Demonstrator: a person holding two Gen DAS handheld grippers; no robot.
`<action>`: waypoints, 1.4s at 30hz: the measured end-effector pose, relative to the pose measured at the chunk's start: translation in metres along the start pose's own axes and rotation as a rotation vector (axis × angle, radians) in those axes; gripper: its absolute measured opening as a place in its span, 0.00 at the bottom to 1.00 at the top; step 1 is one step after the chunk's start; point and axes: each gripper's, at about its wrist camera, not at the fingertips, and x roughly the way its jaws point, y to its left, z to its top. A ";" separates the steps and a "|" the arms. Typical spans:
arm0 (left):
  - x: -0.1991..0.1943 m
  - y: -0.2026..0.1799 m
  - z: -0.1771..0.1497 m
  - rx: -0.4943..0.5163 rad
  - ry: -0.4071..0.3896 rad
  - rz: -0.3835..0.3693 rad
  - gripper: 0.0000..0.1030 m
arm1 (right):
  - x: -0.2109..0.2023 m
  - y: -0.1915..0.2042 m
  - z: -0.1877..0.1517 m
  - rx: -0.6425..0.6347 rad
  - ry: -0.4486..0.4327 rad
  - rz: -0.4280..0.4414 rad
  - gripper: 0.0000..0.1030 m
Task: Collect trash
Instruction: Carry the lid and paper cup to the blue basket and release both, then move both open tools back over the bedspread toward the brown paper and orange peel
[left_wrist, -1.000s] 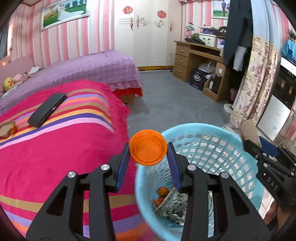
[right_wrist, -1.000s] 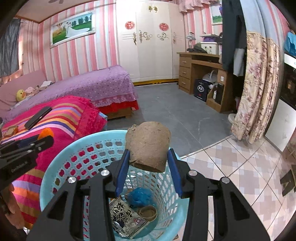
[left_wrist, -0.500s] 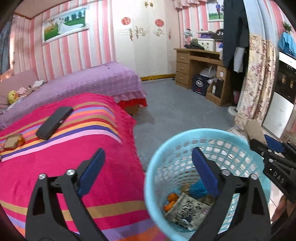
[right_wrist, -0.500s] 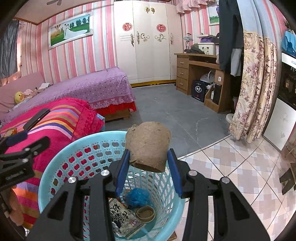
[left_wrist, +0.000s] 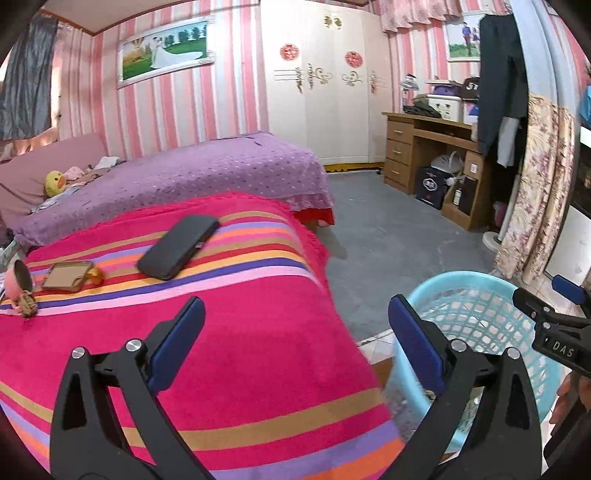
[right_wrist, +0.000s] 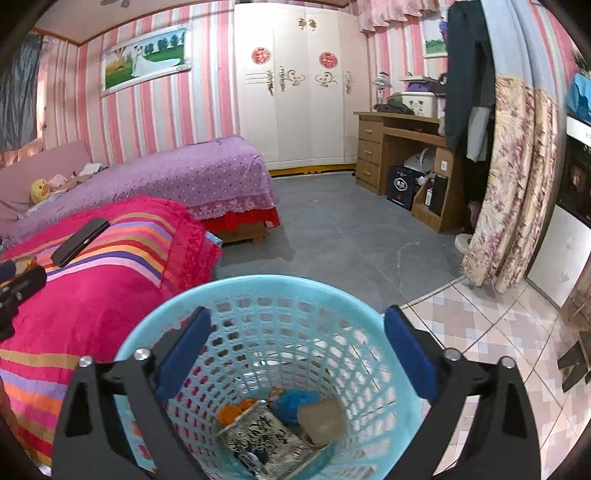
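The right gripper (right_wrist: 295, 354) hangs over the blue basket (right_wrist: 258, 288), jaws opening with nothing between them; brown wad (right_wrist: 321, 419), printed packet (right_wrist: 258, 435) and other trash lie at its bottom. The left gripper (left_wrist: 295, 343), wide and empty, faces the striped blanket (left_wrist: 240, 332). Risk: it could grab the phone (left_wrist: 181, 245) or the case (left_wrist: 66, 275) at far left as trash, or clip the near basket rim and tip it.

A home bedroom: a purple-covered bed (right_wrist: 192, 177) stands before a white wardrobe (right_wrist: 299, 85), with pink striped walls (right_wrist: 147, 122) behind the bed.
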 end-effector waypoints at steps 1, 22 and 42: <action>-0.001 0.007 0.001 -0.003 -0.001 0.008 0.93 | 0.001 0.010 0.002 -0.013 0.000 -0.003 0.92; -0.017 0.233 0.000 -0.078 0.014 0.291 0.94 | 0.010 0.186 0.026 -0.120 -0.006 0.153 0.96; 0.004 0.385 -0.044 -0.186 0.140 0.424 0.94 | 0.033 0.321 0.003 -0.234 0.107 0.224 0.96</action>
